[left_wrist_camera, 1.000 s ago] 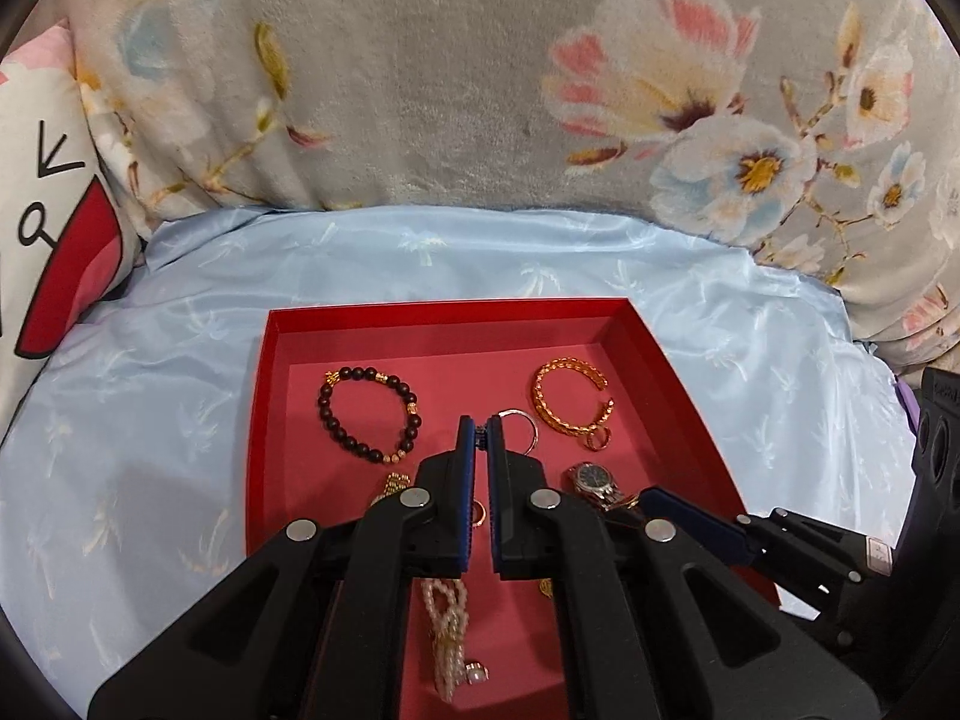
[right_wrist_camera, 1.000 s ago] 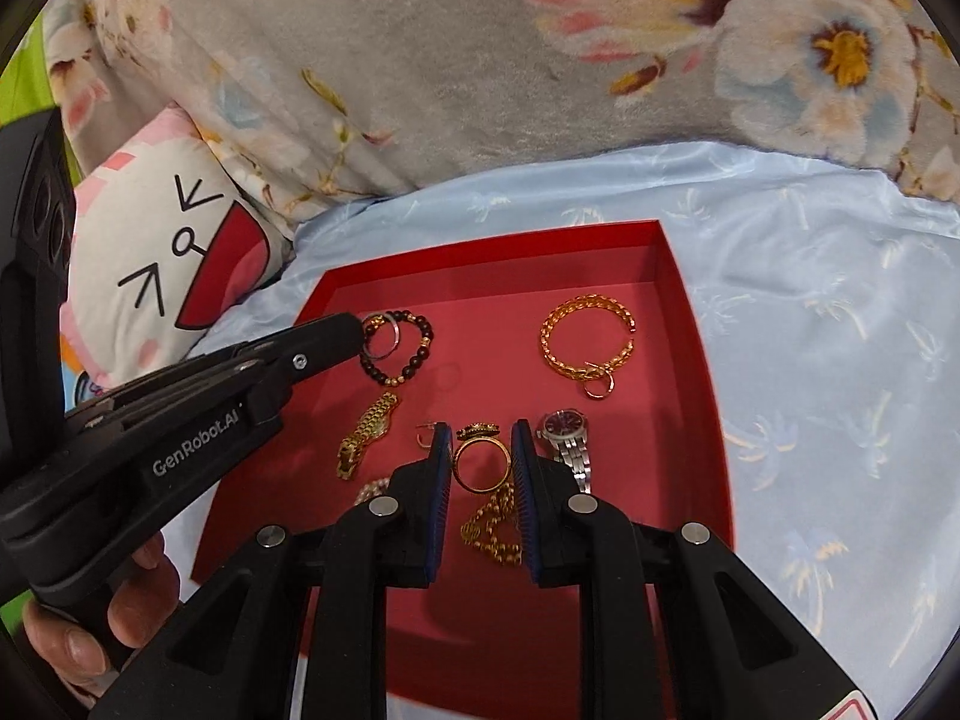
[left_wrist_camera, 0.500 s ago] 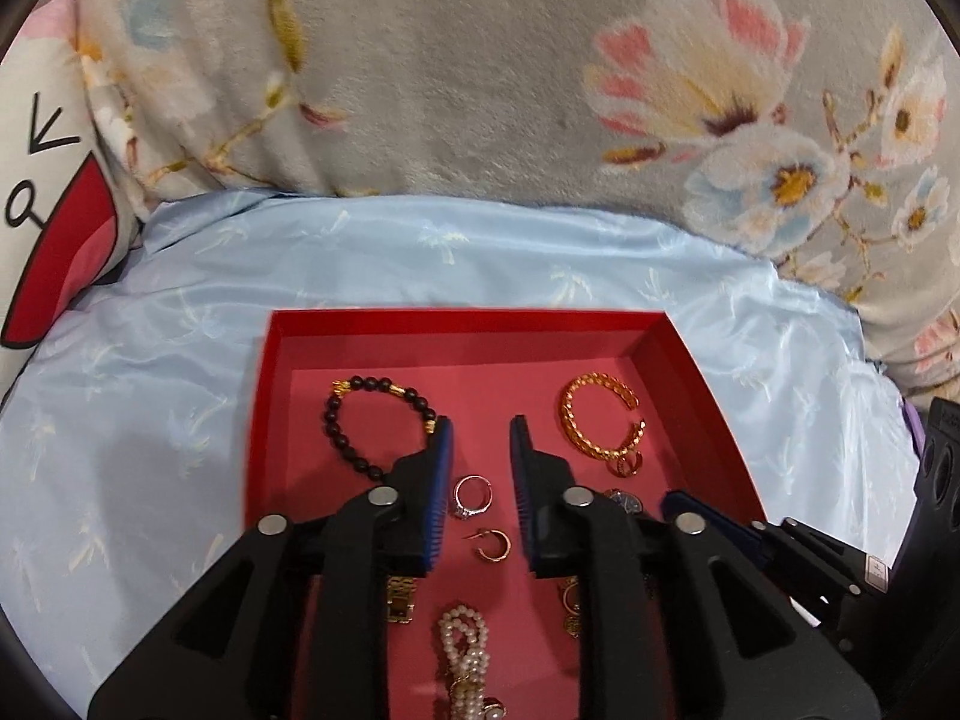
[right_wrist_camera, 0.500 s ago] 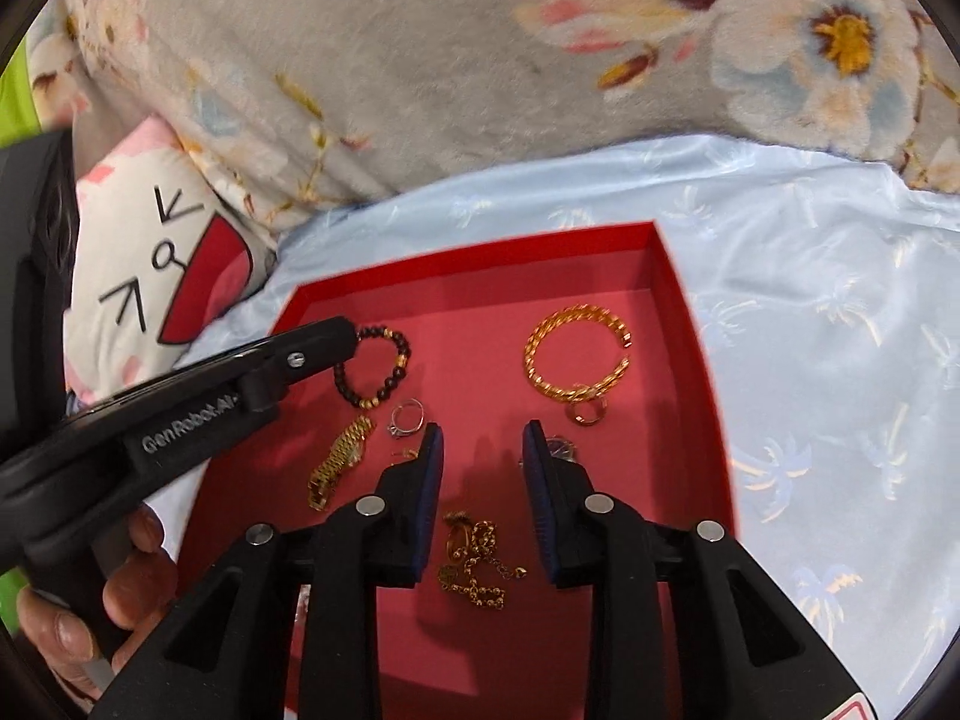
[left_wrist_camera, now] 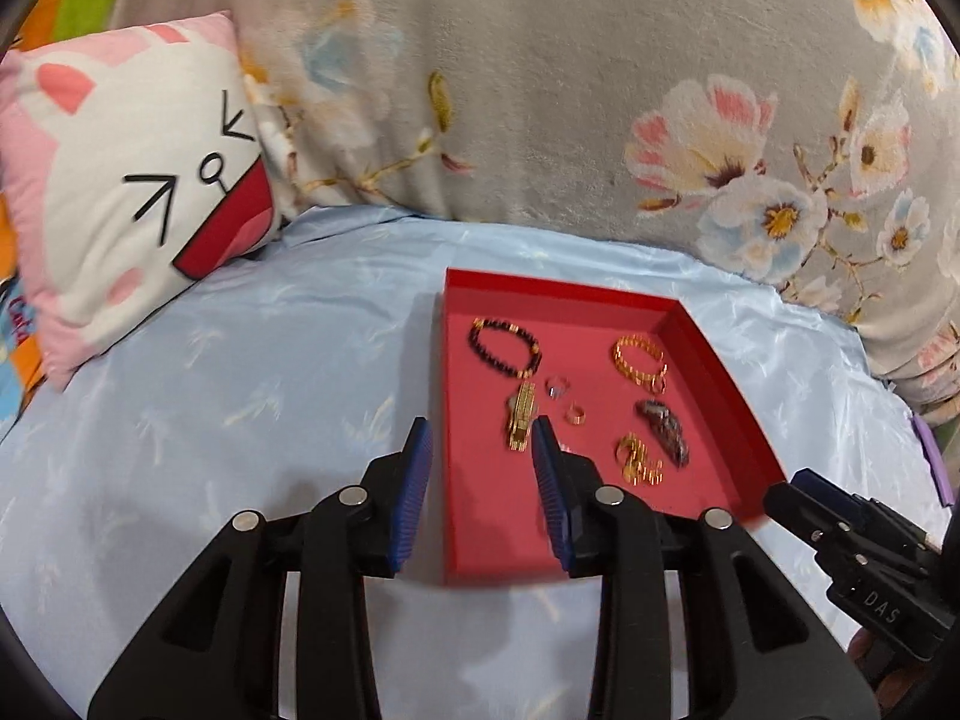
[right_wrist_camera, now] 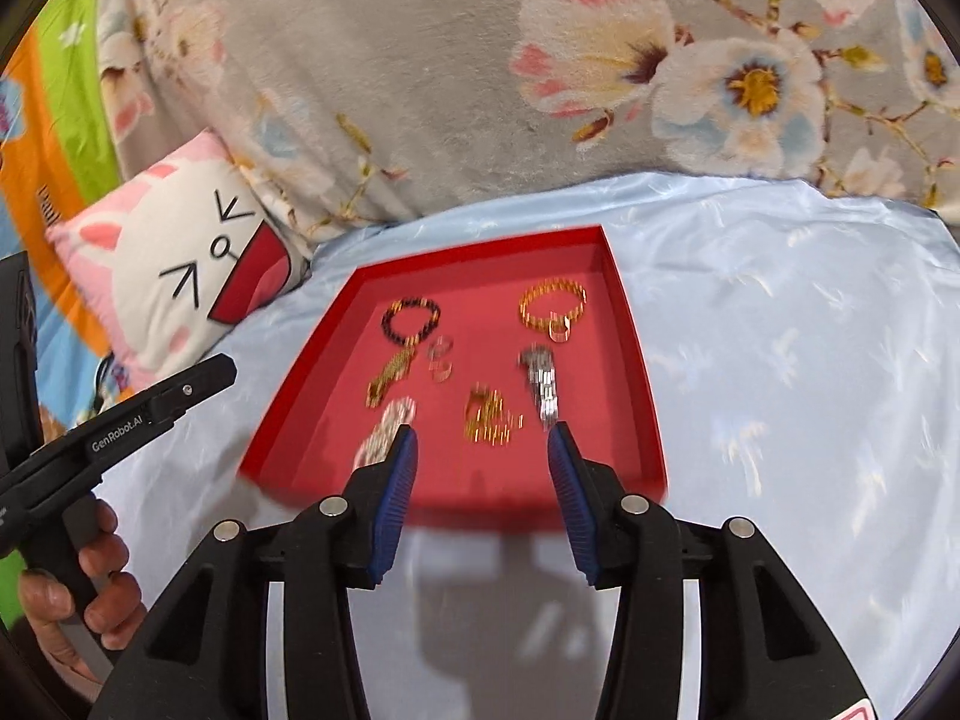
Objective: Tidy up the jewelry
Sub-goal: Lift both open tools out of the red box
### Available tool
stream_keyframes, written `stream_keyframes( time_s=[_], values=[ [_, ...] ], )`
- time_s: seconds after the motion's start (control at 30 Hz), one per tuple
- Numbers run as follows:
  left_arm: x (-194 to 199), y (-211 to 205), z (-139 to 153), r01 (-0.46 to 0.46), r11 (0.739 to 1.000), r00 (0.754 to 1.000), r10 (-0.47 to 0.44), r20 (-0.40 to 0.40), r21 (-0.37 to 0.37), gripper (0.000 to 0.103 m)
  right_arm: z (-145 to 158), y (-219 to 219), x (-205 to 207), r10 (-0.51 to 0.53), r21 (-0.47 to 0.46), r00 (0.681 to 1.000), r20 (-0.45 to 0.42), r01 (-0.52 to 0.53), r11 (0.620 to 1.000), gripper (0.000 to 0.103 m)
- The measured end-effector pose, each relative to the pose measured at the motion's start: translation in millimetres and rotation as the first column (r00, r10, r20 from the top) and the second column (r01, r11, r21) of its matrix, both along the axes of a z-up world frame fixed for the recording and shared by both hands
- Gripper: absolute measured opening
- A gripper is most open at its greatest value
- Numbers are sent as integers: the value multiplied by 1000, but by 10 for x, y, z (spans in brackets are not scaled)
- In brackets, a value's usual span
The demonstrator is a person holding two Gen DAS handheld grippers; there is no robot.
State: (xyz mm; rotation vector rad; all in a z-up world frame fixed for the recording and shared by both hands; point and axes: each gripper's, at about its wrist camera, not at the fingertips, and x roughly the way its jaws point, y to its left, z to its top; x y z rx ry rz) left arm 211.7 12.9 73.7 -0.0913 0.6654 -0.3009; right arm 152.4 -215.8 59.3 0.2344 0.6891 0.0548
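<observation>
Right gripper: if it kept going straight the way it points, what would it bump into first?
Probably the tangled gold chain on the red tray floor, which lies between the right gripper's opening, empty jaws; blur leaves depth uncertain.

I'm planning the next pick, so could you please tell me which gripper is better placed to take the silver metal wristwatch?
Right, probably. The right gripper faces the red tray, its opening fingers empty near the silver metal wristwatch. The left gripper straddles the tray's left wall.
</observation>
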Motion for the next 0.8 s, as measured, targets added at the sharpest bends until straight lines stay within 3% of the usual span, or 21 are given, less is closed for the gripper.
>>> stream_keyframes(
  time_s=[0.2, 0.33, 0.8],
  values=[
    [-460, -155, -228, -11, 997, 1000, 10, 18, 73, 38, -167, 94, -381, -24, -36, 999, -32, 23, 999, 49],
    [-643, -280, -346, 11, 997, 1000, -12, 9, 82, 39, -238, 86, -519, -47, -52, 998, -41, 45, 998, 49],
    [-763, -578, -571, 33, 992, 999, -30, -25, 122, 39, -393, 145, -522, -60, -83, 997, -52, 56, 995, 49]
  ],
)
